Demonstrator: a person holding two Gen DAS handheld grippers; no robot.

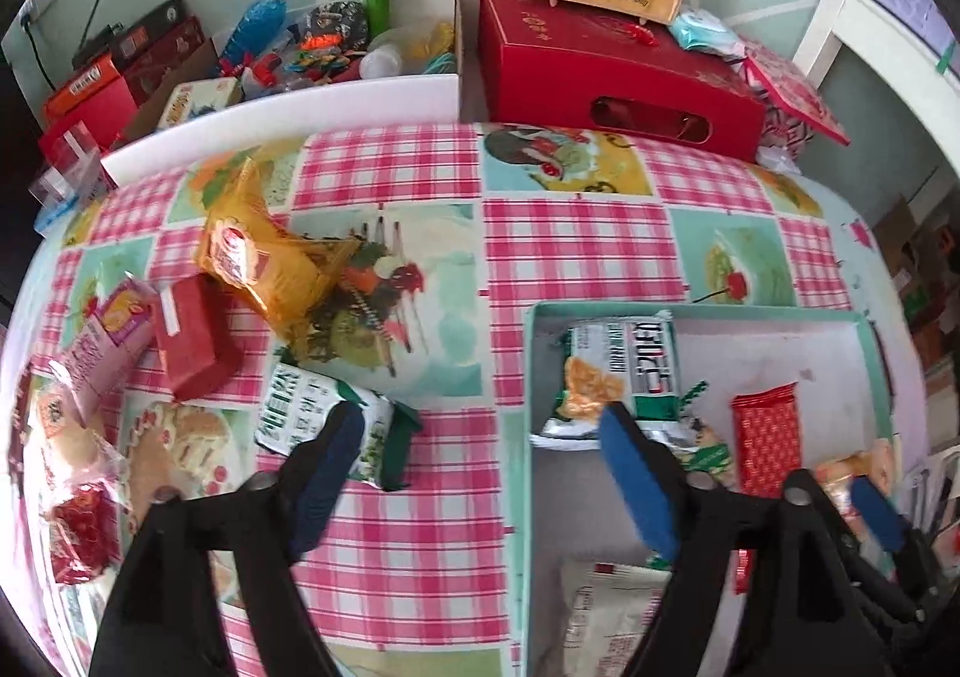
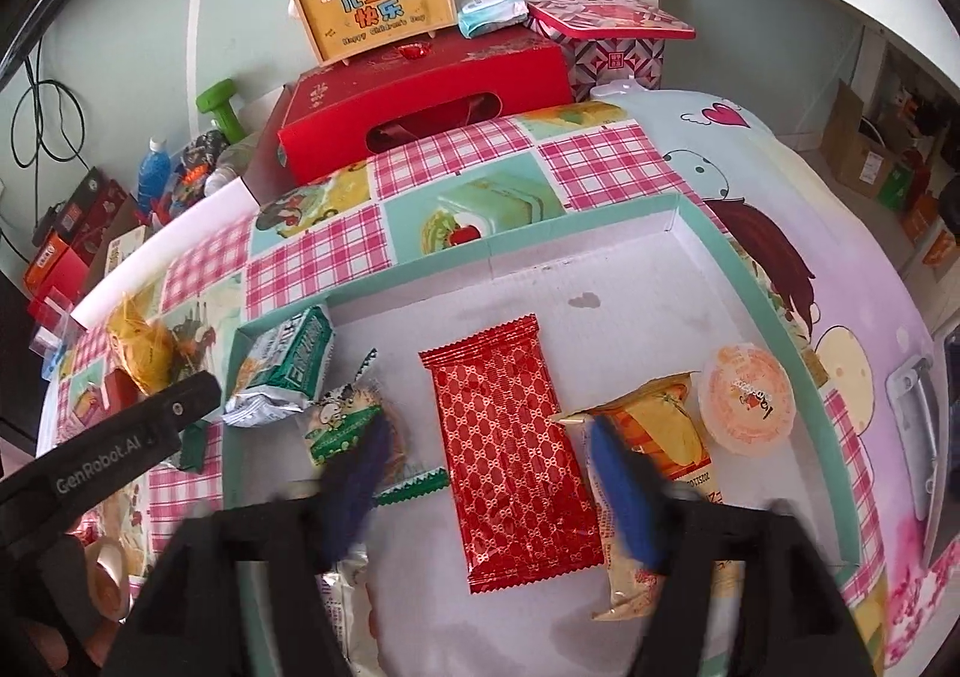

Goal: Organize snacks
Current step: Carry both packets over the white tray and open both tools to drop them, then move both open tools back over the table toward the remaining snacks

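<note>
1. In the left wrist view, the left gripper (image 1: 474, 437) is hovering with its fingers (image 1: 327, 467) wide apart and holding nothing. One finger is lying over a green-white snack pack (image 1: 300, 413) on the counter (image 1: 420, 557); the other is reaching over the left wall of the teal tray (image 1: 531, 377).
2. Between that pack and the tray wall, a strip of checked cloth is staying free for moving. More snacks are crowding the left edge: a yellow bag (image 1: 264, 251), a red box (image 1: 192, 341) and a pink carton (image 1: 108, 341).
3. Inside the tray, a green-white wafer pack (image 1: 624, 371) is lying at the far left corner, and a red foil packet (image 1: 768, 437) is lying to its right. The far right part of the tray floor is open.
4. In the right wrist view, the right gripper (image 2: 486, 467) is hanging over the tray (image 2: 690, 209) with fingers (image 2: 618, 491) apart, one at each side of the red packet (image 2: 510, 455). The fingers are blurred, and I cannot tell if they are touching it.
5. The red packet is lying flat in the tray middle, shiny, with a small repeated pattern.
6. An orange-yellow pack (image 2: 654, 437) and a round jelly cup (image 2: 747, 401) are lying just beside its right; a small cartoon pack (image 2: 348, 419) is at its left.
7. The far half of the tray is bare.
</note>
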